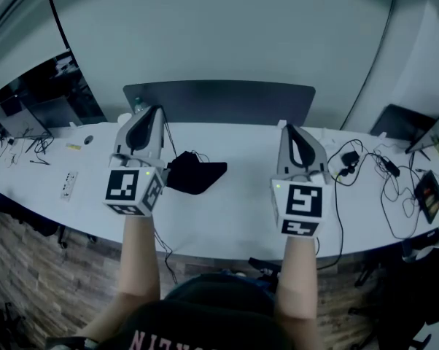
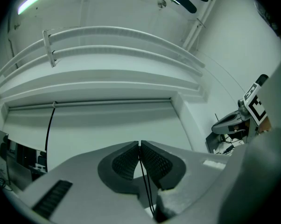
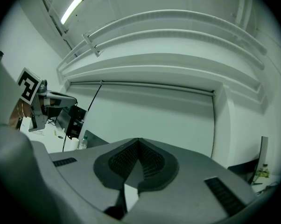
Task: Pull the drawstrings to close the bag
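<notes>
A small black bag (image 1: 196, 175) lies crumpled on the white table (image 1: 234, 214), between the two tools and closer to the left one, just to its right. The left gripper (image 1: 152, 112) is held above the table and points toward the far wall. Its jaws are pressed together on the drawstrings (image 2: 145, 181), two thin black cords that run down out of the closed tips side by side. In the head view a thin cord leads from that gripper down to the bag. The right gripper (image 1: 287, 127) is held well to the right of the bag, also above the table and pointing at the far wall. Its jaws are together with nothing between them, as the right gripper view shows (image 3: 138, 142). Each gripper appears at the edge of the other's view, with its marker cube. A bare forearm (image 1: 141, 257) reaches up from the near edge to each tool. A dark panel (image 1: 219, 102) stands along the far side of the table behind the bag. Loose black cables (image 1: 365, 168) lie on the right part of the table, and a white power strip (image 1: 68, 184) lies on its left part.
</notes>
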Motion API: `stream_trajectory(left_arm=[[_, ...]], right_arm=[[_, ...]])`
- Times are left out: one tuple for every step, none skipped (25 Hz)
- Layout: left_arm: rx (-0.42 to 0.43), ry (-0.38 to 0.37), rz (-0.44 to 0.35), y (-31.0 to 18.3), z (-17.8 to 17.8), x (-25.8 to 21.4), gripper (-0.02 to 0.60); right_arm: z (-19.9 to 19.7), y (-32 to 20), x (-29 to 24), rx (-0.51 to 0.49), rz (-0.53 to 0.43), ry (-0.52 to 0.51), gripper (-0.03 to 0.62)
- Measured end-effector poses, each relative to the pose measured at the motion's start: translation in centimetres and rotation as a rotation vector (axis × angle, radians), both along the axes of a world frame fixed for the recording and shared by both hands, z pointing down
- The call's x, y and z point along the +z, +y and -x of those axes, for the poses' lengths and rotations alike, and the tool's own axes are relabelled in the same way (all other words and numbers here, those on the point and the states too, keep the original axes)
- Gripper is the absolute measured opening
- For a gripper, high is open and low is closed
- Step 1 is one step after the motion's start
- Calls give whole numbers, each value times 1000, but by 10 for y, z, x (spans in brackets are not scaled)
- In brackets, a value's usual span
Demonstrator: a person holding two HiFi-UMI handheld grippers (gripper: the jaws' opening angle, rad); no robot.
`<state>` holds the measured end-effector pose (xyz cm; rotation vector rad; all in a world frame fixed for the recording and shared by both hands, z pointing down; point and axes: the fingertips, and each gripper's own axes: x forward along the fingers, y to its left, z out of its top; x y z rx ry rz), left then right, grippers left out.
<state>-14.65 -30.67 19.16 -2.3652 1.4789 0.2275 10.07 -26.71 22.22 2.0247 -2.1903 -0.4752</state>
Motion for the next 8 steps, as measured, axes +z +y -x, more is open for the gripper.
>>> stream_trajectory(left_arm=[[0, -1, -1, 0, 0, -1, 14], [0, -2, -2, 1, 0, -1, 14], [1, -2, -2, 1, 0, -1, 14], [3, -2, -2, 2, -1, -1, 14], [4, -2, -3, 3, -1, -1, 14], [5, -2, -3, 3, -1, -1, 14], [7, -2, -4, 4, -1, -1, 14], [8, -1, -4, 4, -1, -1, 14]], right_arm=[[1, 0, 0, -2, 1, 1, -8], [1, 1, 1, -3, 3, 1, -8], [1, 1, 1, -5, 4, 1, -8], [2, 2, 2, -6, 5, 2, -8], [2, 2, 2, -7, 6, 3, -8], [3, 2, 3, -9, 6, 4, -8], [3, 3, 3, -11, 7, 4, -8], [4, 3, 3, -13, 7, 5, -8]])
